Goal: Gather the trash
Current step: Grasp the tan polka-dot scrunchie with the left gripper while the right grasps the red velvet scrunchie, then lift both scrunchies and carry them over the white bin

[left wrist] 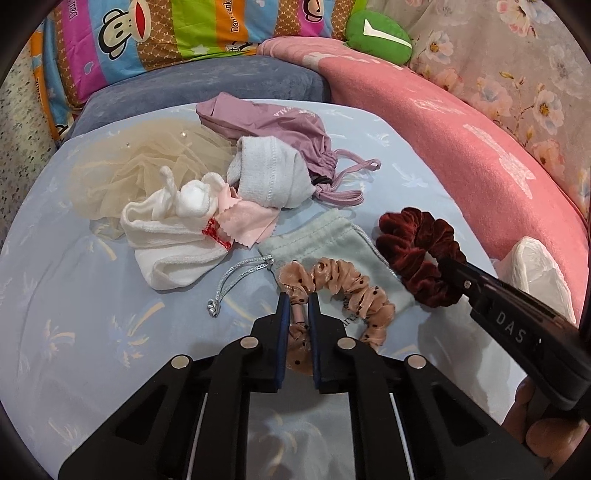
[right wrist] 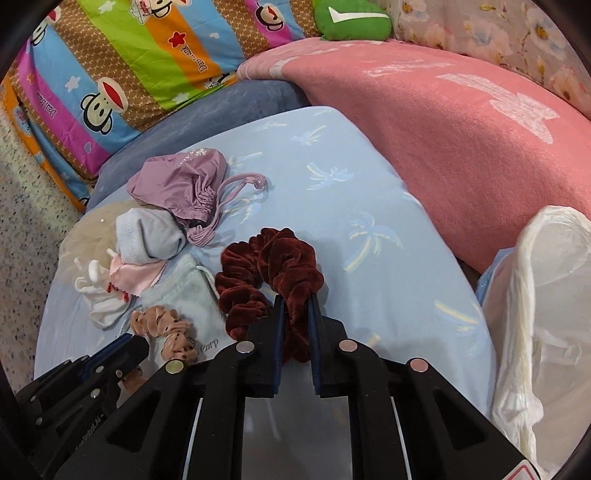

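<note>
The left gripper (left wrist: 298,299) has its jaws clenched on the peach polka-dot scrunchie (left wrist: 347,291), which lies partly over a pale grey drawstring pouch (left wrist: 325,240) on the light blue palm-print bed sheet (left wrist: 74,295). The right gripper (right wrist: 297,301) has its jaws clenched on the dark red velvet scrunchie (right wrist: 258,266), just beside the same pouch on the sheet. Both scrunchies rest on the bed surface.

Beyond them, a cluster of soft items lies together: a white cloth (left wrist: 166,243), a pink cleaning cloth (left wrist: 247,225), a light grey sock (left wrist: 269,173), a mauve drawstring bag (left wrist: 266,122) and beige tulle (left wrist: 147,162). A white plastic bag (right wrist: 546,295) stands open at the right edge of the bed, beside a pink blanket (right wrist: 443,147). A striped cartoon-monkey quilt (left wrist: 147,33) and a green plush cushion (left wrist: 376,37) lie at the far side.
</note>
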Demonstrator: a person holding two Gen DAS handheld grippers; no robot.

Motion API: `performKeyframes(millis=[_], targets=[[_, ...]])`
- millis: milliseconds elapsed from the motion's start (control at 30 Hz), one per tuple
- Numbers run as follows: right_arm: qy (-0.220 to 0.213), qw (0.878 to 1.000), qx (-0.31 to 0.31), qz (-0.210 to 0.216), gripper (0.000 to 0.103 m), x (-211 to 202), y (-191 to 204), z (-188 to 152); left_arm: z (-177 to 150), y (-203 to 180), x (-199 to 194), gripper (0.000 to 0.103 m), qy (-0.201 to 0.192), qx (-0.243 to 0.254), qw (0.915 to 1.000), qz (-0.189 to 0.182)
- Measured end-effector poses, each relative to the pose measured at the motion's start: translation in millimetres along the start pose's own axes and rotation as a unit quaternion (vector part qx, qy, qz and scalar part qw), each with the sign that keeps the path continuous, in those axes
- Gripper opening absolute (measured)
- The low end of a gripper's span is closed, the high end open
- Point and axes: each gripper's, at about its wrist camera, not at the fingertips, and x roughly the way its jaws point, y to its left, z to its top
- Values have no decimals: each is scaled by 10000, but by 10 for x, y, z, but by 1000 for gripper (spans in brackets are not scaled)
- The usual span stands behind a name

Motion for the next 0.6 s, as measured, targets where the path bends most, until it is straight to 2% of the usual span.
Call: performKeyframes(millis=[333,467,600], targets=[[-407,9989,163,153,10,-628,-129,-141,-15,-254,-342,10,-314,247,9990,-176],[-603,9977,268,177,10,-895,-233,-166,-2,-407,-508,10,-432,320,9978,-386],[-790,9959,411,166,10,-1135,-376,-205,-22,-592,-647,10,-580,485,9963,-415]])
